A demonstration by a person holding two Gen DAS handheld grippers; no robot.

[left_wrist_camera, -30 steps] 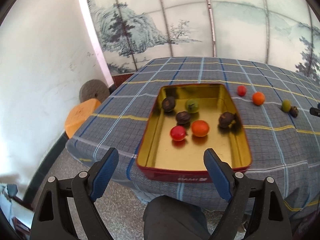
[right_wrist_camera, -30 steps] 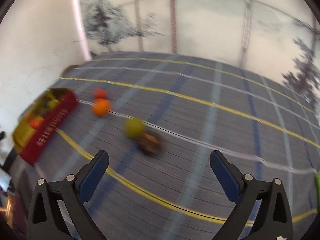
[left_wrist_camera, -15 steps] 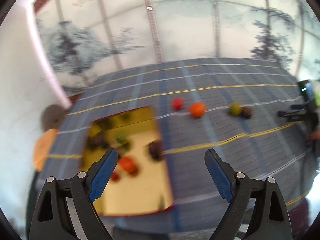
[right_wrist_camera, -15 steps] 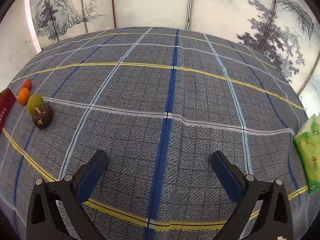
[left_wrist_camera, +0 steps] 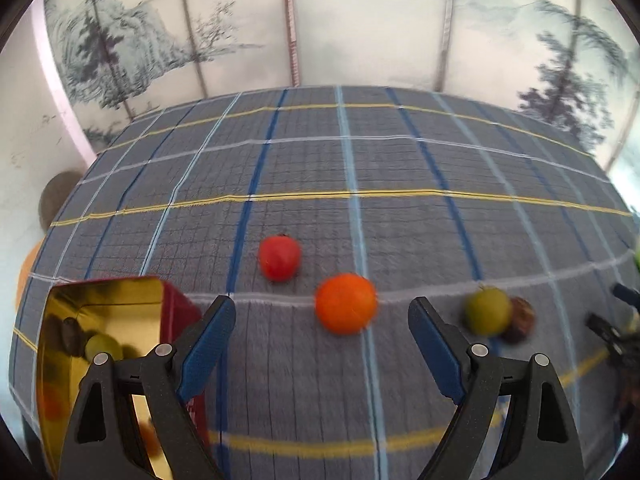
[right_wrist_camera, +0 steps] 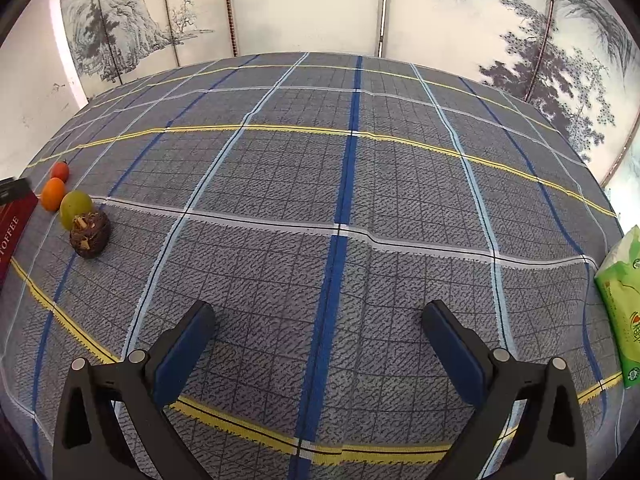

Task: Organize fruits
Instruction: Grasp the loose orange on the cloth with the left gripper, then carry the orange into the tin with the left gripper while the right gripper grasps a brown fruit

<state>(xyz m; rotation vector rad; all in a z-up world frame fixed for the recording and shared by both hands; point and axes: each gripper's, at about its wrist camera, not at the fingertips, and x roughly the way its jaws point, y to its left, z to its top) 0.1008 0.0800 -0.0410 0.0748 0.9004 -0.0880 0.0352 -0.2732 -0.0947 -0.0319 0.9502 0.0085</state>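
Each camera sat on its own gripper and looked forward and steeply down between the jaws at the bench under a grey plaid cloth [left_wrist_camera: 320, 160]. The left view hung close over a round orange fruit [left_wrist_camera: 346, 303]. The right view faced bare cloth, with that fruit [right_wrist_camera: 53, 194] far left; both shared it.

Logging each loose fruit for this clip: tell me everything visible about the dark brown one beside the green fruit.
The dark brown, rough-skinned round fruit sits on the grey plaid tablecloth, last in the row of loose fruits outside the red tin. Its matte, bumpy skin carries pale tan flaky bits on top. It rests against the smooth green round fruit or very close to it. No gripper touches it.
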